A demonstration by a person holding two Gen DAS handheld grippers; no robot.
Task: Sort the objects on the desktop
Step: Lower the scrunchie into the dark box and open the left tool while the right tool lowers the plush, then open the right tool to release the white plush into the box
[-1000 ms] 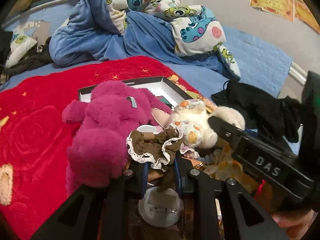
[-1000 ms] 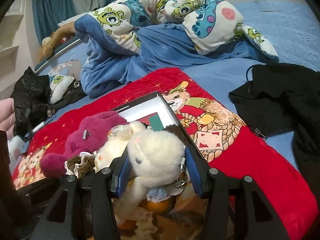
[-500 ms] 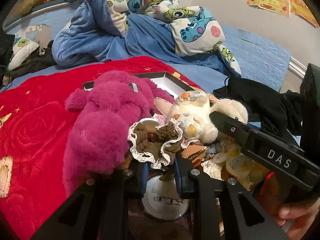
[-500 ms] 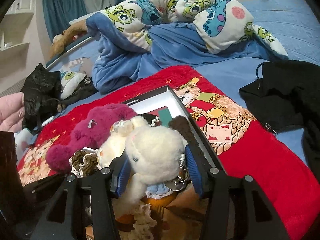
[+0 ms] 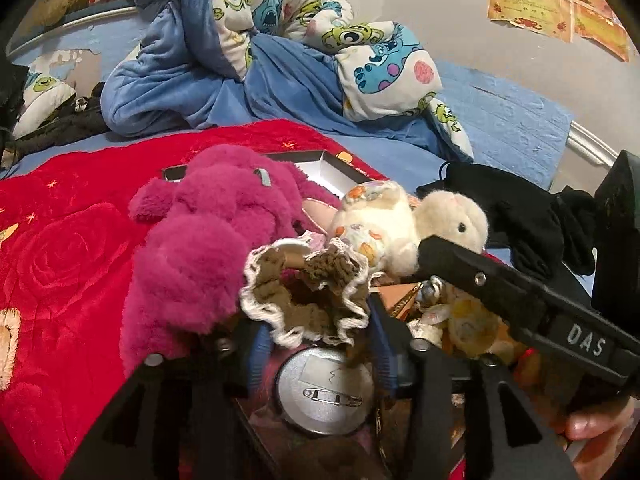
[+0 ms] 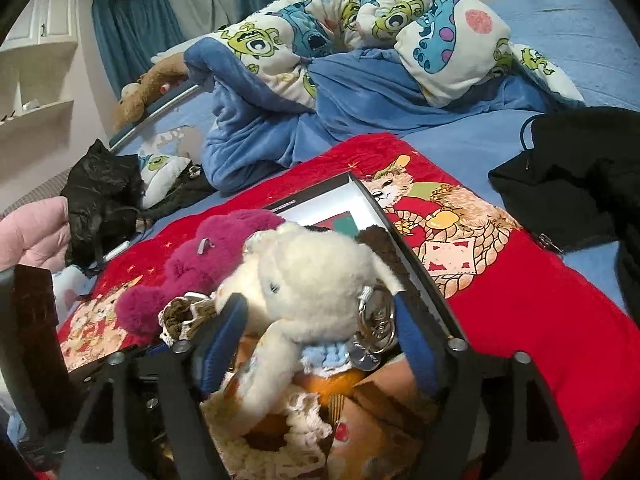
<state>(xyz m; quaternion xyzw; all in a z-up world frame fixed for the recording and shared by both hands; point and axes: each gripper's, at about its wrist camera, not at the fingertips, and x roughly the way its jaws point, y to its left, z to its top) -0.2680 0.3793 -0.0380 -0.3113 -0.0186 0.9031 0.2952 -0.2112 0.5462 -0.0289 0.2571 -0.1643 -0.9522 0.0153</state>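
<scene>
My left gripper (image 5: 318, 344) is shut on a brown crocheted piece with white lace edging (image 5: 308, 296), held just above a round silver tin with a safety pin on its lid (image 5: 324, 394). My right gripper (image 6: 320, 336) is shut on a cream plush toy with a keyring (image 6: 316, 276); the plush also shows in the left wrist view (image 5: 452, 216). A magenta plush (image 5: 200, 240) lies against a black box with a white inside (image 6: 328, 208) on the red blanket (image 5: 60, 260). The brown piece also shows in the right wrist view (image 6: 184, 316).
Under the grippers lie several small trinkets and cards (image 6: 360, 408). A blue cartoon-print duvet (image 5: 256, 60) is heaped behind. Black clothing (image 6: 576, 172) lies to the right. A black bag (image 6: 100, 192) sits at the left.
Both grippers have moved forward and lower toward the pile. The left jaws have spread a little around the brown piece. The cream plush stays in the right gripper.
</scene>
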